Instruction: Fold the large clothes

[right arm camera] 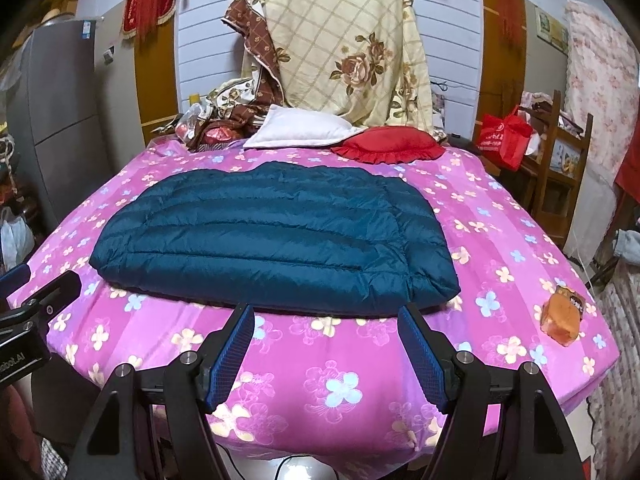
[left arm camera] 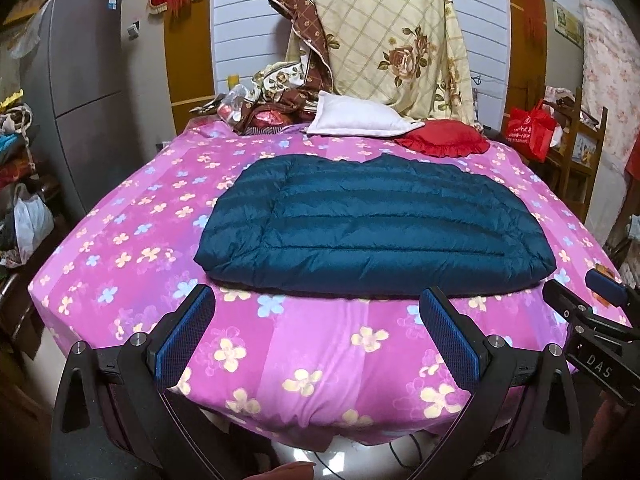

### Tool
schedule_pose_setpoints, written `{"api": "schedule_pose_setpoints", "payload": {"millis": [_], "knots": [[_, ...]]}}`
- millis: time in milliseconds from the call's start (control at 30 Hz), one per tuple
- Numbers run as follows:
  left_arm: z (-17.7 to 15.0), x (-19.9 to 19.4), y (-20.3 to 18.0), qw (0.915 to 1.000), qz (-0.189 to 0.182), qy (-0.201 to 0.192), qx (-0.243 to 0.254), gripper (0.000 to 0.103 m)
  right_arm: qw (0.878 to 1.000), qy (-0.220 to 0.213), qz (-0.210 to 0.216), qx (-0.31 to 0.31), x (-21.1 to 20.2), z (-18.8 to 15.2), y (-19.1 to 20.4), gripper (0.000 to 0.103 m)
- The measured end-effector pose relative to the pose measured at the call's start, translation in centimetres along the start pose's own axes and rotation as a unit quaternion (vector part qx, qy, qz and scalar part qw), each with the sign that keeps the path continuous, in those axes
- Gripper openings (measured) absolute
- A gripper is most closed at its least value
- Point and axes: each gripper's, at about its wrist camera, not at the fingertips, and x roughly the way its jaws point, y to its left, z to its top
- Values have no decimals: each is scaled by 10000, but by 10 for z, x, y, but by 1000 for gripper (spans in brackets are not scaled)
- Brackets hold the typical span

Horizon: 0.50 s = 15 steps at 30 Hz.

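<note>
On the pink flowered bed [left arm camera: 320, 340] lies the jacket [left arm camera: 372, 224], a dark teal quilted piece, flat, with its sides already turned in, so it makes a wide rounded rectangle. Its near hem runs just beyond the fingertips of both grippers.

Near that hem the left gripper [left arm camera: 316, 304] has its jaws apart and nothing between them. The right gripper [right arm camera: 326, 320] also stands wide apart and empty, near the jacket's right part of the hem.

I judge that the side folds are done and the last fold is in hand. The next move probably calls for both grippers to take the near hem, one at each part, and to bring it over toward the collar.

The jacket looks puffy and slippery, with horizontal stitched ribs and a soft shine. The bed cloth is thin cotton, a little wrinkled at the near edge. Beyond the jacket lie a red frilled cushion [left arm camera: 442, 138] and a white pillow [left arm camera: 356, 116].
</note>
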Motion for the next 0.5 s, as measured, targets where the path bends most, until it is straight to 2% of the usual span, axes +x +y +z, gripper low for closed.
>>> {"api": "schedule_pose_setpoints", "payload": {"millis": [500], "knots": [[-6, 14, 0, 9998, -38, 220, -6, 102, 9999, 112, 11, -22, 7, -6, 5, 72]]}}
